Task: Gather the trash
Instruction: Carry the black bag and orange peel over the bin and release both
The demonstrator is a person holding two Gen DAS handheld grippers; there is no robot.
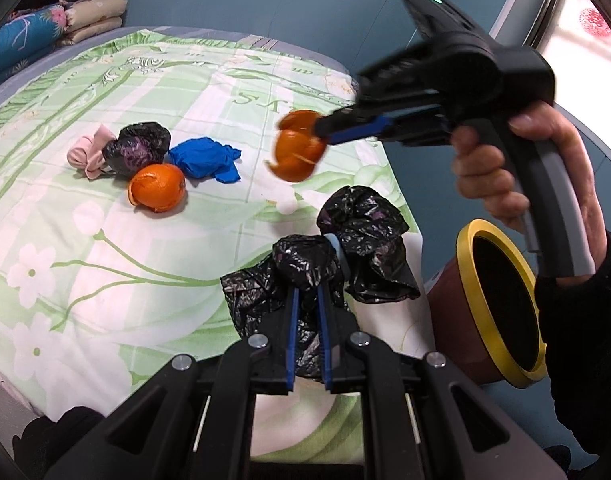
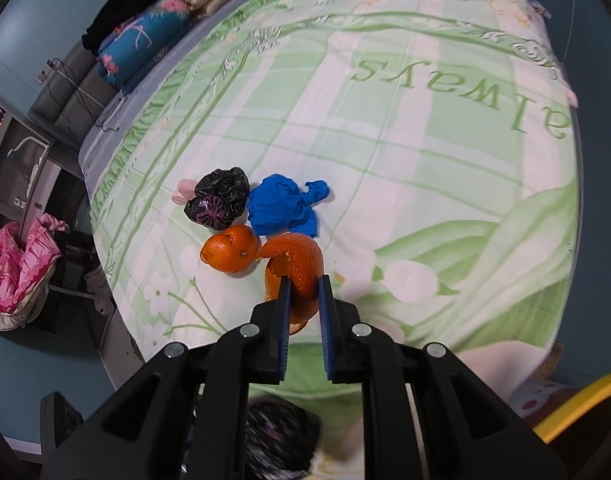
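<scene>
Green floral bed [image 2: 445, 168]: your right claw [image 2: 304, 280] is clamping one orange peel [image 2: 301, 264] aloft, your left claw [image 1: 308, 292] gripping one black bag [image 1: 305, 268]. Only the left view is showing the yellow-rimmed bin [image 1: 471, 280]. Four scraps are waiting.

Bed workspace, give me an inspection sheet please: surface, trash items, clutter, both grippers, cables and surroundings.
Surface: green floral bedsheet.
Job's things: second orange peel, blue wad, small black bag, pink wad lie clustered; yellow-rimmed bin beside the bed.
Clutter: folded quilts at the headboard.
Grippers: left gripper shut on black bag; right gripper shut on orange peel.
Cables: black cable by the headboard.
Surroundings: pink bedding on the floor.
</scene>
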